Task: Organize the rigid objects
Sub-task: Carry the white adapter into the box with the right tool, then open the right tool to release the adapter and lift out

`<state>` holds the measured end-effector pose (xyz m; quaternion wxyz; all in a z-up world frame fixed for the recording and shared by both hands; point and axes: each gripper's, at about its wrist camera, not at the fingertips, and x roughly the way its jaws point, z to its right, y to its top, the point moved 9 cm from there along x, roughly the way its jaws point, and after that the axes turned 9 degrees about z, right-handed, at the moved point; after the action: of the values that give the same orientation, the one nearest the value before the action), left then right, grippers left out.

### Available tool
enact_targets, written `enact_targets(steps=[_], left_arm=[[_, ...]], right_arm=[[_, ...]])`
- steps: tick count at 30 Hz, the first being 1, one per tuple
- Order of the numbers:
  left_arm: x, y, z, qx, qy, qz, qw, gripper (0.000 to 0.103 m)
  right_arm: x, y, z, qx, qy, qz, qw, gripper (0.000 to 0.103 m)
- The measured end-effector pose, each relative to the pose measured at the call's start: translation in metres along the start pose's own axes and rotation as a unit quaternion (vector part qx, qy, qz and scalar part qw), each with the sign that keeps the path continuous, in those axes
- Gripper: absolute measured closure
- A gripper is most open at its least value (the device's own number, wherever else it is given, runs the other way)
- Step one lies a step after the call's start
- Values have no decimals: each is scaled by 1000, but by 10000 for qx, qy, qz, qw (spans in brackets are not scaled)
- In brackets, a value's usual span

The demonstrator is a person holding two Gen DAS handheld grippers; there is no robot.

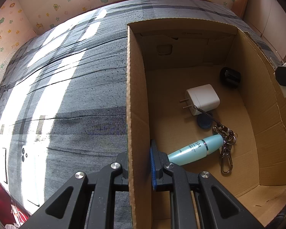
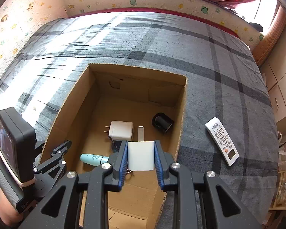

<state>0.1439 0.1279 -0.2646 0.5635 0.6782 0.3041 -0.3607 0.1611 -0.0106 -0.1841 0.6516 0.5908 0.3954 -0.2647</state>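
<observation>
The right gripper (image 2: 141, 157) grips a white block-shaped charger (image 2: 141, 155) between its blue pads (image 2: 124, 158), one pad flat on each side; a metal-coloured tab sticks out of the charger's far end, pointing away from the camera; the charger hangs over the open cardboard box (image 2: 183, 114), above its near half, clear of the floor inside.

The left gripper (image 1: 139, 164) is pinched shut on the box's left wall (image 1: 135, 95), one finger outside over the bedspread and the blue-padded finger (image 1: 153, 164) inside; in the right wrist view the same gripper (image 2: 55, 158) shows at the box's left rim, with a sleeve and hand behind it.

On the box floor lie a white plug adapter (image 1: 203, 99) with its two prongs pointing left, a black cylindrical cap (image 1: 229, 77) in the far right corner, a small dark blue round lid (image 1: 205, 121) just beside the adapter, a teal bottle (image 1: 196, 149) lying on its side near the left gripper's inner finger, and a key chain with clips (image 1: 226, 148) draped from the adapter past the bottle's cap.

The box rests on a grey plaid bedspread (image 2: 200, 57); a white remote control (image 2: 222, 141) lies on the bedspread just right of the box, apart from both grippers.
</observation>
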Motion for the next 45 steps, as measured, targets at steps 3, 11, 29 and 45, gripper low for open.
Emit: enact_targets(steps=[3, 11, 29, 45], left_arm=[[0, 0, 0, 7, 2, 4, 10000, 89], [0, 0, 0, 11, 0, 3, 10000, 89], [0, 0, -1, 23, 5, 10, 10000, 88], [1, -1, -2, 45, 2, 5, 10000, 88]], right_arm=[[11, -3, -6, -9, 49, -93, 9999, 76], [45, -14, -18, -28, 103, -399, 9991, 76], [94, -42, -33, -164, 64, -1072, 9941, 76], [96, -42, -29, -87, 96, -1037, 9945, 75]])
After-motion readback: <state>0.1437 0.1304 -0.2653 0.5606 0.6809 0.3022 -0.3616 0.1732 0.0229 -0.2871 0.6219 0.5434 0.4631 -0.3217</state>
